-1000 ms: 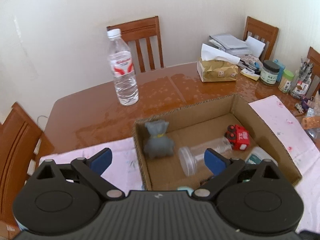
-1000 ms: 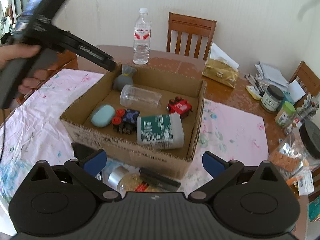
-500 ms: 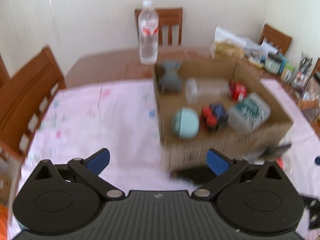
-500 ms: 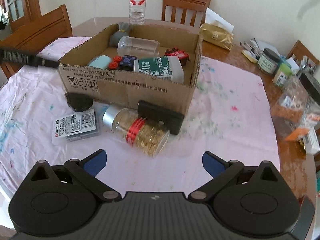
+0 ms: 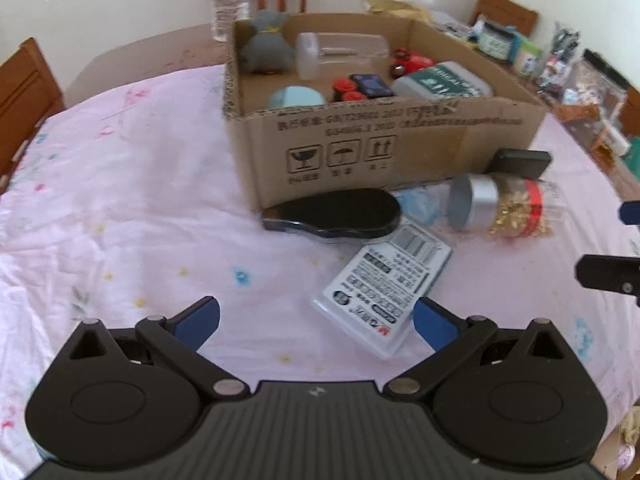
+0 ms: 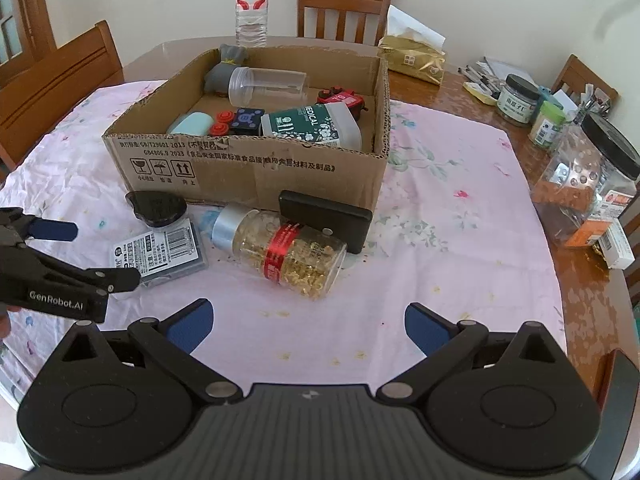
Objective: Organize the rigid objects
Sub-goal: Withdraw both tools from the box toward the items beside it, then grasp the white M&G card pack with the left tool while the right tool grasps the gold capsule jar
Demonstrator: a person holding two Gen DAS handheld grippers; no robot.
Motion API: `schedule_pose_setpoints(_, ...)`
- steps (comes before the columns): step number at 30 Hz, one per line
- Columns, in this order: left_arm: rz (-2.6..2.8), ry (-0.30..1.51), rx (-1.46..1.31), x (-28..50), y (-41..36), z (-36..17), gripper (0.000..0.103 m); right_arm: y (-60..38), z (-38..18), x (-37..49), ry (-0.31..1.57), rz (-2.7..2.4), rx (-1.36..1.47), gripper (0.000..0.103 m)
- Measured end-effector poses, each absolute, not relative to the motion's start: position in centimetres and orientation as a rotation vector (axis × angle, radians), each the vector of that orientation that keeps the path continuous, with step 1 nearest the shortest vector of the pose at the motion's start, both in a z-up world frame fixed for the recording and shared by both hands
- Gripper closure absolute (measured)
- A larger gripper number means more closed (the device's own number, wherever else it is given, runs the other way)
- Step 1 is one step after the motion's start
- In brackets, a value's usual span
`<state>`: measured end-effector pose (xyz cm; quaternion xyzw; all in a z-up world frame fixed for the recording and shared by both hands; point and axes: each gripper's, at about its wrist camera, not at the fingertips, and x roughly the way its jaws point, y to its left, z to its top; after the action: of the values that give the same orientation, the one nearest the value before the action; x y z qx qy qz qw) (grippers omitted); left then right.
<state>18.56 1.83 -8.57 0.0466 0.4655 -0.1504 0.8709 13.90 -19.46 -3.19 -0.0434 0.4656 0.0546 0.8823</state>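
Observation:
A cardboard box (image 6: 256,168) on the pink cloth holds a grey pouch (image 6: 224,70), a clear tube (image 6: 266,86), a red toy (image 6: 342,98), a green-labelled tub (image 6: 310,124), a teal case (image 6: 190,124) and a red-and-blue toy (image 6: 236,118). In front of it lie a black oval case (image 5: 340,212), a white labelled packet (image 5: 384,284), a jar of gold bits (image 6: 280,246) on its side and a black rectangular case (image 6: 324,218). My left gripper (image 5: 316,320) is open just short of the packet. My right gripper (image 6: 306,326) is open, near the jar.
A water bottle (image 6: 251,4) stands behind the box. A gold tissue pack (image 6: 414,58), jars (image 6: 518,100), pens and a big clear canister (image 6: 588,184) crowd the table's right side. Wooden chairs (image 6: 52,92) ring the table. Bare pink cloth (image 5: 120,200) lies left of the box.
Both grippers have pulled back and dropped from over the box to the cloth in front of it. The left one now faces the packet and shows in the right wrist view.

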Motion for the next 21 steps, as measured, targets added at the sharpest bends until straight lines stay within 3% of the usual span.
schedule_pose_setpoints(21, -0.320, 0.981, 0.160, 19.8, 6.2, -9.4, 0.001, -15.5, -3.9, 18.3, 0.907, -0.047, -0.032, 0.000)
